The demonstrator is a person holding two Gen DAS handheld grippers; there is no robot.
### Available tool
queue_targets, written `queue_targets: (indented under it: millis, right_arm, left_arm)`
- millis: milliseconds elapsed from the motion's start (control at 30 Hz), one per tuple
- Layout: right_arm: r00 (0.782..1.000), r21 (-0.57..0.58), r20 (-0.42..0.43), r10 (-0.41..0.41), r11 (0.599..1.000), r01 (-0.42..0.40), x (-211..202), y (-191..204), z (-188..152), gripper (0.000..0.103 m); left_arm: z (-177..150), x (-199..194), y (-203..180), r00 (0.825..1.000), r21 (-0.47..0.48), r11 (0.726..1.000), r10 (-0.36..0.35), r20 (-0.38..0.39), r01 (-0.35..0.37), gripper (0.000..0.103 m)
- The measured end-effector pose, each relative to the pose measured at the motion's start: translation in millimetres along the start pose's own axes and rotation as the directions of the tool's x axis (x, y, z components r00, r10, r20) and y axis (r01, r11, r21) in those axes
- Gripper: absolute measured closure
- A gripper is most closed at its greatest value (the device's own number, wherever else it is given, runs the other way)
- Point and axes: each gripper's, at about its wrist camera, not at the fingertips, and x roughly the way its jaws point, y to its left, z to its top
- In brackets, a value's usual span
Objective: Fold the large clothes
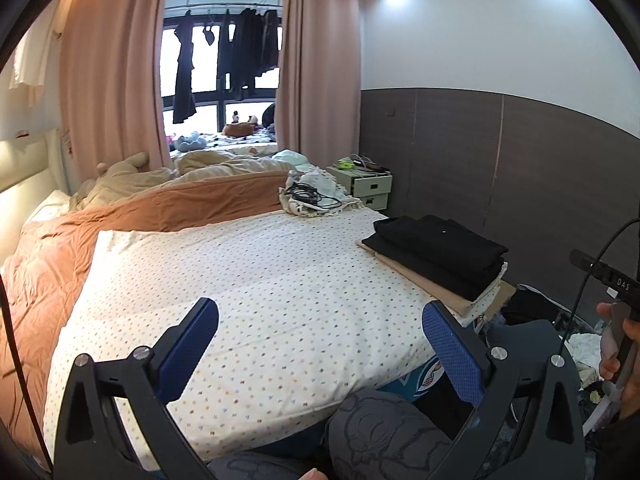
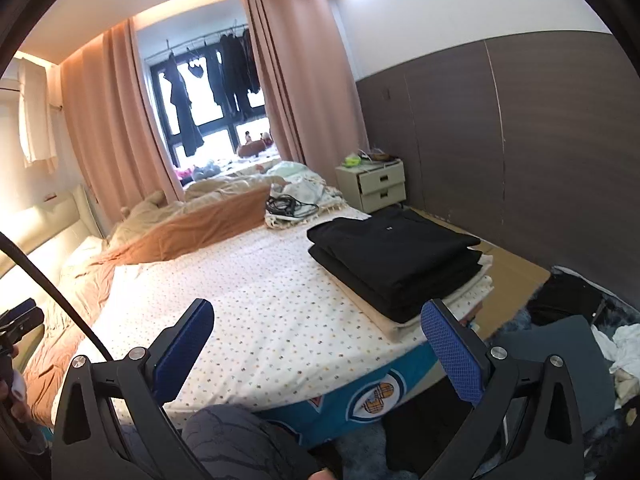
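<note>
A stack of folded clothes [image 1: 436,254] [image 2: 394,258], black on top and beige beneath, rests on the right side of the bed near its edge. The bed's dotted white sheet [image 1: 256,276] [image 2: 256,300] lies bare in front of both grippers. My left gripper [image 1: 320,316] hovers open above the sheet's near part, with nothing between its blue pads. My right gripper [image 2: 318,316] is open too and holds nothing, its right finger just in front of the stack's near corner. A pile of unfolded clothes [image 2: 624,344] lies on the floor to the right.
An orange duvet [image 1: 140,216] is bunched along the bed's left and far side. A cloth bundle with black cables [image 1: 316,196] sits at the far end. A nightstand [image 2: 372,184] stands by the dark wall panel. A person's patterned knee [image 1: 384,432] is below the grippers.
</note>
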Motion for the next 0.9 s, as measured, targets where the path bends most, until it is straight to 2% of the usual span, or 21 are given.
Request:
queue_targets:
  millis: [267, 433, 533, 900]
  right_arm:
    - [0.999, -0.021, -0.027, 0.041, 0.999, -0.042, 3, 14, -39, 0.0]
    - [0.995, -0.037, -0.08, 0.062, 0.997, -0.065, 16, 24, -57, 0.0]
    - [0.992, -0.043, -0.098, 0.083, 0.995, -0.088, 23, 28, -57, 0.0]
    - [0.989, -0.054, -0.092, 0.117, 0.991, -0.123, 24, 38, -53, 0.0]
  left_arm:
    - [-34, -26, 21, 0.997, -0.051, 0.996, 0.076, 0.026, -0.074, 0.0]
    - [-53, -43, 29, 0.991, -0.07, 0.989, 0.129, 0.029, -0.127, 0.0]
    - [-63, -51, 30, 0.986, -0.069, 0.984, 0.167, 0.026, -0.165, 0.0]
    - [-79, -68, 40, 0.979, -0.137, 0.972, 0.199, 0.044, -0.191, 0.0]
